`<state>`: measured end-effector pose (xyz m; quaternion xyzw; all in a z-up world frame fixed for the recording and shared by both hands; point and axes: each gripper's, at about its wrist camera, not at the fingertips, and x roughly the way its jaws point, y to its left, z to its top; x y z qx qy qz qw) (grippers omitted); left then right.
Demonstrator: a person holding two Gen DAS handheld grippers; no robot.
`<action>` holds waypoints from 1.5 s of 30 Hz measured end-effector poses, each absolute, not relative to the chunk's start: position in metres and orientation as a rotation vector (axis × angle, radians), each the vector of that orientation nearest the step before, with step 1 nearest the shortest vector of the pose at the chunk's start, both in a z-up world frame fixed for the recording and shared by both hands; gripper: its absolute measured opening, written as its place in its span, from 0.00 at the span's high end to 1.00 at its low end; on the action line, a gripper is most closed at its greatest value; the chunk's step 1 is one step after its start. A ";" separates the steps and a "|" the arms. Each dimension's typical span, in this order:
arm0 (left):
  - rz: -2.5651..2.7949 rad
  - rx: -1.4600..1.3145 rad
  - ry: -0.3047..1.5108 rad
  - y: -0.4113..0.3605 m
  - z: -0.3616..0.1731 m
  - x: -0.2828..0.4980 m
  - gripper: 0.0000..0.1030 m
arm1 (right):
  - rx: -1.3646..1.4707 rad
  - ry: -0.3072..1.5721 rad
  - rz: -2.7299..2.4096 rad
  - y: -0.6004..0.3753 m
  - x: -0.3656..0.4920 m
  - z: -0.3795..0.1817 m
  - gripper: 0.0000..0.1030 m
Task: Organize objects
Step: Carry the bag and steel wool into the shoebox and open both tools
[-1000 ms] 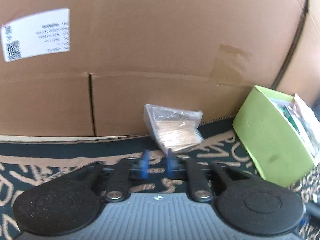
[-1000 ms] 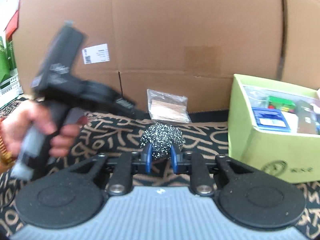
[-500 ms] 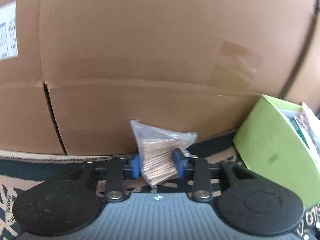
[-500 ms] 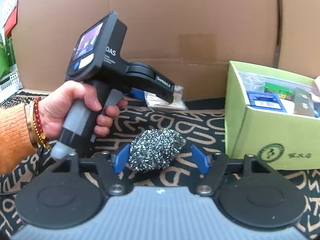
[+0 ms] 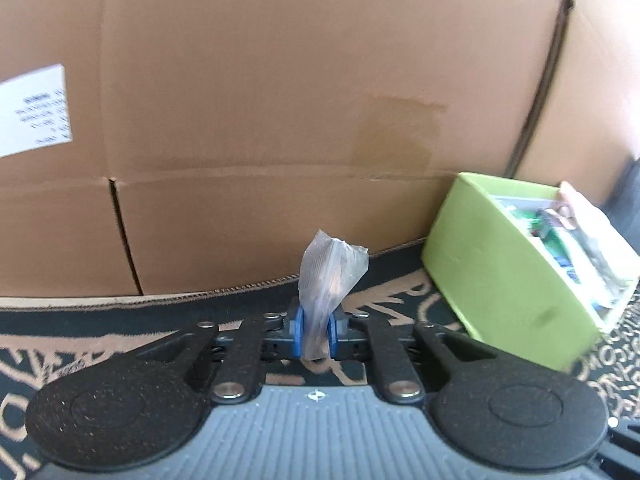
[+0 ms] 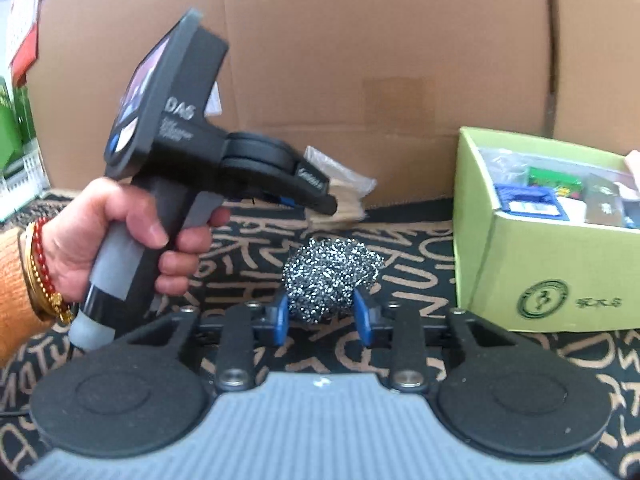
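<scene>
**Both grippers closed onto their items; neither yet in the box**

Left gripper [image 5: 316,334]: jaws have just been closing and are now pinched nearly together on the clear bag of toothpicks [image 5: 330,272]. Half a second back the bag sat loosely between wider jaws; now the plastic is squeezed into a narrow upright twist above the blue pads [image 5: 297,330]. In the right wrist view the bag [image 6: 344,192] is seen at the far edge of the patterned mat [image 6: 420,264], just in front of the big cardboard box [image 6: 340,40]. Whether it has left the mat cannot be told.

Right gripper [image 6: 322,322]: jaws opened wide half a second ago and have just been closing again. The steel wool scourer [image 6: 332,276] is now caught between the blue pads, both appearing to press its lower sides, at a moderate opening. It is seen near the middle of the mat; lifted or resting cannot be told.

The left hand [image 6: 120,236] is seen wrapped round the left gripper's handle, with an orange sleeve [image 6: 12,280] and bracelets at the wrist.

Green box [image 6: 552,248], right side of the mat, is open and already holds assorted packets. Judged: the grasp step is finished on both sides; carrying to the green box is what remains. The springy scourer and slippery bag may shift in the grip.
</scene>
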<state>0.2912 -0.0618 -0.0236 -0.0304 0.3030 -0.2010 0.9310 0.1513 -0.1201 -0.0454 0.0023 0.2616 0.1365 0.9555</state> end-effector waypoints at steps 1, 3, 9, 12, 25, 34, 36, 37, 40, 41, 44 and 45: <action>-0.419 -0.066 0.615 -0.061 -0.019 0.285 0.90 | 0.010 0.517 0.280 -0.122 0.145 -0.041 0.69; -0.432 -0.066 0.597 -0.060 -0.009 0.272 0.90 | 0.021 0.487 0.285 -0.126 0.132 -0.033 0.69; -0.503 -0.059 0.501 -0.073 0.034 0.236 0.90 | 0.044 0.363 0.259 -0.149 0.093 0.001 0.69; -0.560 -0.058 0.451 -0.090 0.053 0.213 0.90 | 0.043 0.294 0.213 -0.166 0.080 0.018 0.69; -0.673 0.034 0.408 -0.204 0.077 0.225 0.90 | -0.041 0.209 -0.047 -0.260 0.128 0.029 0.68; -0.601 0.048 0.434 -0.201 0.040 0.227 0.09 | -0.059 0.298 -0.114 -0.288 0.177 -0.009 0.15; -0.591 0.049 0.418 -0.189 0.037 0.213 0.09 | -0.055 0.259 -0.141 -0.284 0.164 -0.014 0.01; -0.585 0.051 0.414 -0.185 0.036 0.206 0.08 | -0.047 0.241 -0.152 -0.282 0.157 -0.016 0.00; -0.554 0.054 0.418 -0.170 0.035 0.186 0.08 | -0.017 0.225 -0.152 -0.281 0.146 -0.014 0.00; -0.540 0.053 0.423 -0.167 0.036 0.180 0.07 | -0.005 0.230 -0.152 -0.279 0.142 -0.014 0.00; -0.477 0.045 0.449 -0.152 0.043 0.157 0.07 | 0.016 0.266 -0.122 -0.273 0.125 -0.008 0.00; -0.448 0.045 0.460 -0.155 0.043 0.150 0.06 | 0.016 0.285 -0.112 -0.272 0.121 -0.005 0.00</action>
